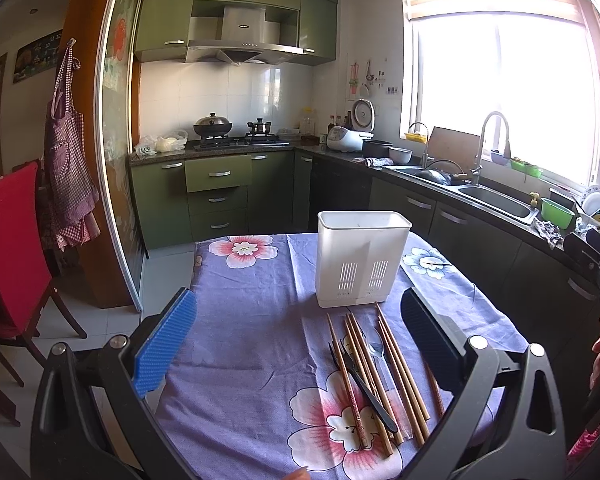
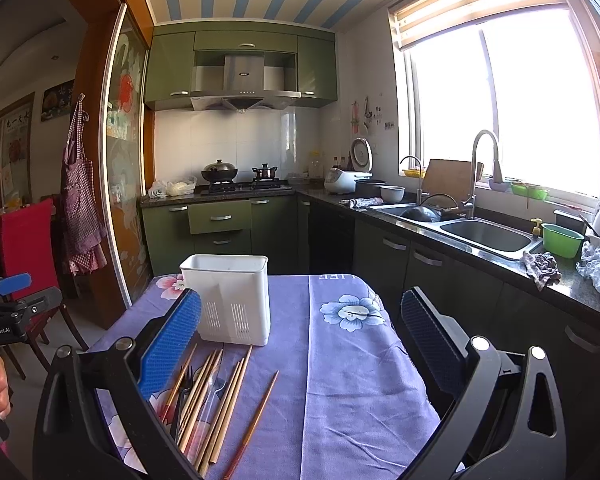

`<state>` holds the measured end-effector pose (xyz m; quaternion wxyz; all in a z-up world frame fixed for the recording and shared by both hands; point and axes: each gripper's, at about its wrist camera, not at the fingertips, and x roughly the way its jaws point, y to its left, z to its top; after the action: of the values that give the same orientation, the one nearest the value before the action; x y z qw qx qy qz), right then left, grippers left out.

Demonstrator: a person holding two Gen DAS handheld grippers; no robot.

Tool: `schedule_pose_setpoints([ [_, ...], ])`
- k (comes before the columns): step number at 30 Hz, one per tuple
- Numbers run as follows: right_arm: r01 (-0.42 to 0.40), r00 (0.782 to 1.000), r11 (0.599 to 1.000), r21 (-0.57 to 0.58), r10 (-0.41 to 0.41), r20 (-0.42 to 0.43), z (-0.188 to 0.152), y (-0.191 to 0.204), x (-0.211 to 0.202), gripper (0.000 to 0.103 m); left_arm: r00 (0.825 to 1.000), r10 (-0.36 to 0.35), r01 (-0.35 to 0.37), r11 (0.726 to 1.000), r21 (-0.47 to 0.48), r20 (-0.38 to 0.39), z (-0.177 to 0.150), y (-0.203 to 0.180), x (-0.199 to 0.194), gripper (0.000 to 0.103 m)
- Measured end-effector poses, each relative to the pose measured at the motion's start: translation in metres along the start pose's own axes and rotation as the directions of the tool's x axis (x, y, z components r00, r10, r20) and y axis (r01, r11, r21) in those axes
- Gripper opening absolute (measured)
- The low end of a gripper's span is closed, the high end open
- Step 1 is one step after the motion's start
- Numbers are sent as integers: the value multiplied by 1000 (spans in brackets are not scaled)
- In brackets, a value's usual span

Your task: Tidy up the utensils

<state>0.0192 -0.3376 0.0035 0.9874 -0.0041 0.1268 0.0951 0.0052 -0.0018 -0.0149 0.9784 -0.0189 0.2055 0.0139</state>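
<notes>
Left gripper [image 1: 296, 344]: nearest the lens, fingers spread wide, holding nothing, hovering over the table.
Right gripper [image 2: 300, 344]: also spread wide, nothing between the fingers, above the cloth right of the utensils.
Chopsticks [image 1: 376, 372]: wooden, loose pile lying flat on the cloth, just in front of the holder; one stick [image 2: 252, 428] lies apart on the right side of the pile.
Black fork [image 1: 364, 388]: lying across the chopstick pile.
Clear spoon [image 1: 376, 350]: in the pile, bowl toward the holder.
Utensil holder [image 1: 360, 260]: white plastic, slotted front, upright on the table behind the pile; can't tell contents.
Tablecloth [image 1: 244, 320]: purple with flowers, covers the table.
Background: green cabinets, sink [image 2: 488, 236] by the window, red chair [image 1: 8, 248] at left.
</notes>
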Motion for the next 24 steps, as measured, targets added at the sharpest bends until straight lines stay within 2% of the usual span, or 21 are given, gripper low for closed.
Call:
schedule_pose_setpoints([
  [24,4,1000,1000,-1,-4,-5,-1,3,1,99,1000,5,-5,1000,1,-8,4,-1,-1,97],
])
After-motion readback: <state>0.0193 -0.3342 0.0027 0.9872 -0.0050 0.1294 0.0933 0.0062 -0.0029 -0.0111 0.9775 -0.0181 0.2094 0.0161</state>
